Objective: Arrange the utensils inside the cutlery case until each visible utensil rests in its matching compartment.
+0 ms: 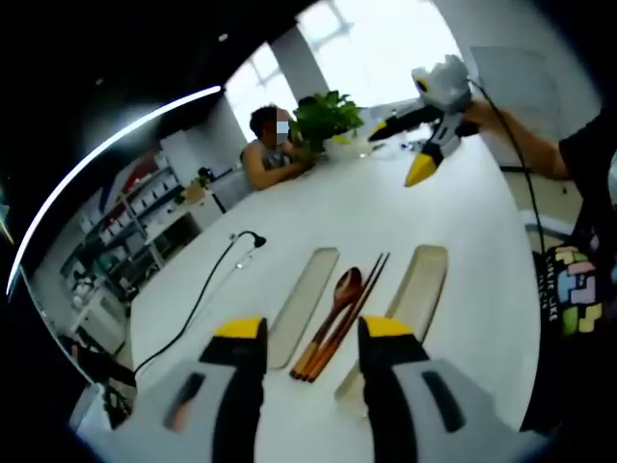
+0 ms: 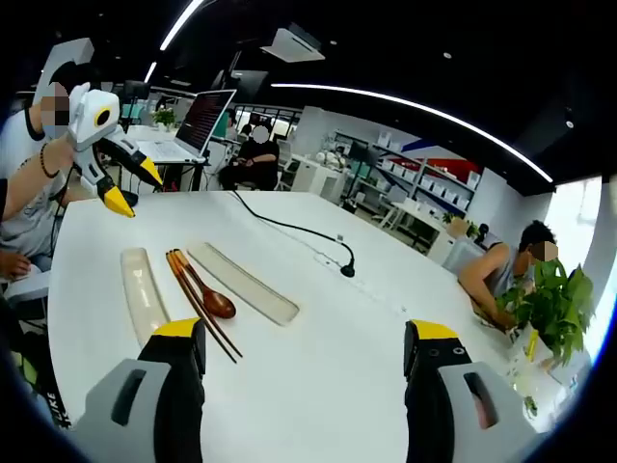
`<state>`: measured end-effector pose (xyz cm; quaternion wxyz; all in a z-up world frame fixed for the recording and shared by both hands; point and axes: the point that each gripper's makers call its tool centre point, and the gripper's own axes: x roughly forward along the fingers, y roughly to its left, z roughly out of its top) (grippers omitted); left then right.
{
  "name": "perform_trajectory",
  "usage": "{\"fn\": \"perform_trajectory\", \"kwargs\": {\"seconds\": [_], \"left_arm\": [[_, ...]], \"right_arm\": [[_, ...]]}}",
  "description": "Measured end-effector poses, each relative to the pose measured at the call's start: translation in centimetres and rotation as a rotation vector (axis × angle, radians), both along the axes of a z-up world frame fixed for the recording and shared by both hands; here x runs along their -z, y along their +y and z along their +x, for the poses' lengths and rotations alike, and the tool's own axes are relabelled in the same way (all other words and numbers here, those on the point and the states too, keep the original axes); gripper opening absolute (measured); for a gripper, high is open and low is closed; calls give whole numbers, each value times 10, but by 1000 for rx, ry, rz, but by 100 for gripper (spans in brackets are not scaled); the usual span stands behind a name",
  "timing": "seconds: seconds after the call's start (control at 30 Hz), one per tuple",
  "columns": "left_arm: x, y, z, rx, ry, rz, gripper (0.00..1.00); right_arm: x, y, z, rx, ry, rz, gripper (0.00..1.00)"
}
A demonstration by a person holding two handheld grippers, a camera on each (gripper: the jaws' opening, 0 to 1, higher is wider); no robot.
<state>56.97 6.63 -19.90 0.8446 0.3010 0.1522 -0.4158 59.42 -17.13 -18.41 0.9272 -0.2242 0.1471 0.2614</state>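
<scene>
- The left gripper (image 1: 314, 338) hangs low over the white table (image 1: 453, 212), jaws spread wide and holding nothing; the utensils lie just beyond its yellow tips.
- In the left gripper view, leftmost on the table is one pale case half (image 1: 303, 305), a long shallow tray lying open side up with nothing in it.
- Next come the wooden spoon (image 1: 339, 299) and the chopsticks (image 1: 352, 311), side by side and touching, on the bare tabletop between the two halves, so neither rests in a compartment yet.
- Rightmost is the other case half (image 1: 415, 289), likewise with nothing in it.
- I judge spoon and chopsticks to be light, stiff and smooth; the thin chopsticks may roll or slip from a pinch, so gripping them together near mid-length looks safest, and the spoon by its handle just behind the bowl.
- The case halves look light enough to skid if nudged.
- The right gripper (image 2: 305, 349) is held wide open with nothing between its jaws, raised well apart from the utensils at the far side of the table.
- A black cable (image 2: 299, 231) trails across the table beyond the case.
</scene>
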Motion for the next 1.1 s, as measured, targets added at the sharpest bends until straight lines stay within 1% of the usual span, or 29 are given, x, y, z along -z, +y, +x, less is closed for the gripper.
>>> {"fn": "perform_trajectory", "kwargs": {"seconds": [0.07, 0.13, 0.17, 0.27, 0.37, 0.43, 0.5, 0.53, 0.57, 0.63, 0.67, 0.7, 0.77, 0.8, 0.9, 1.0, 1.1], "left_arm": [[7, -3, 2, 33, 24, 42, 31], [11, -6, 7, 30, 60, 49, 30], [14, -6, 8, 46, 66, 75, 30], [20, -7, 17, 48, 66, 113, 29], [26, -9, 21, 79, 62, 149, 28], [32, -9, 22, 103, 65, 185, 26], [39, -11, 25, 125, 78, 211, 24], [44, -11, 24, 155, 89, 237, 24], [48, -10, 24, 168, 98, 262, 23], [56, -6, 26, 168, 110, 315, 21], [58, -7, 27, 179, 110, 324, 20], [59, -8, 27, 182, 114, 318, 19], [63, -8, 25, 194, 146, 318, 16], [65, -8, 26, 195, 151, 324, 14], [72, -6, 28, 205, 166, 350, 14], [79, -6, 28, 231, 178, 393, 14], [83, -5, 28, 244, 200, 412, 13]], "right_arm": [[3, 2, 2, -16, 11, -6, 82], [8, 3, 3, -24, 31, -23, 80], [11, 3, 3, -28, 41, -34, 80], [14, 2, 6, -28, 55, -50, 80], [16, 2, 8, -35, 57, -71, 76], [17, 3, 10, -44, 64, -78, 75], [19, 5, 11, -60, 72, -85, 69], [22, 8, 12, -74, 81, -91, 66], [25, 10, 12, -80, 93, -92, 64], [31, 13, 12, -100, 121, -101, 63], [33, 15, 12, -108, 128, -107, 61], [35, 16, 13, -113, 134, -112, 60], [40, 18, 13, -127, 151, -125, 56], [42, 19, 14, -131, 160, -128, 55], [50, 22, 15, -144, 188, -145, 54], [57, 26, 16, -171, 206, -179, 49], [59, 32, 17, -211, 197, -194, 46]]}}
